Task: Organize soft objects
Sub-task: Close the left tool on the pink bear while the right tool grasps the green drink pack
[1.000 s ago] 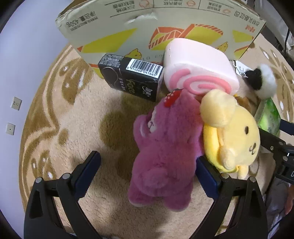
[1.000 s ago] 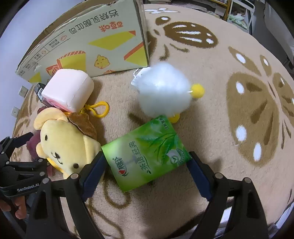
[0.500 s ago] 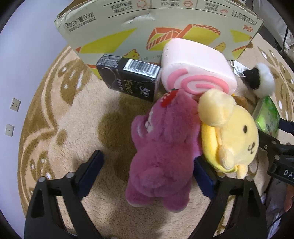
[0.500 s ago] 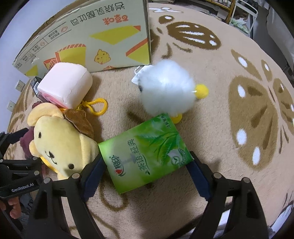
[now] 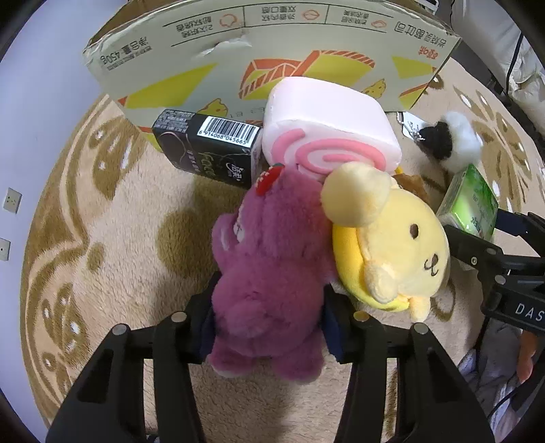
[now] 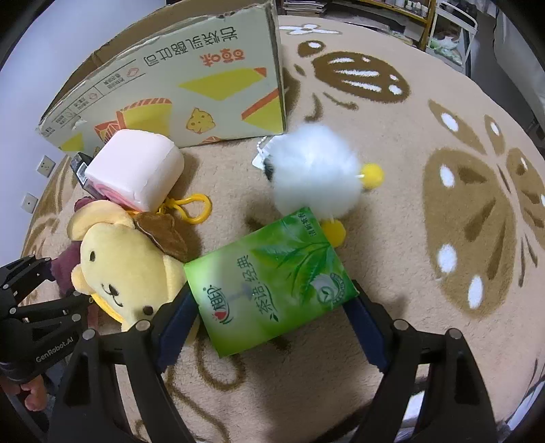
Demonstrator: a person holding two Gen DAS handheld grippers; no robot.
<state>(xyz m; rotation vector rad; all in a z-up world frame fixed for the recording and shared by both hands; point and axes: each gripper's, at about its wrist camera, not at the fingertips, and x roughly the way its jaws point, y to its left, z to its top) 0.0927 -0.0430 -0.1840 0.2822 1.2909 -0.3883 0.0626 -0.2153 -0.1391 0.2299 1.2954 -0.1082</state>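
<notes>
Floor covered by a plush beige carpet (image 6: 391, 143) with brown butterfly motifs. Pale lilac wall (image 5: 37, 85) at left, bearing two white wall sockets (image 5: 12, 201). Wooden shelving unit (image 6: 391, 8) stands beyond the carpet's far edge.

Fuzzy purple plush bear (image 5: 272, 272), glossy green pack (image 6: 272, 279)

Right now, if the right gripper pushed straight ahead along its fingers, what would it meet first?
The green tissue pack, already lying between the right gripper's open fingers. Beyond it sits the white fluffy toy; depth between them is unclear.
</notes>
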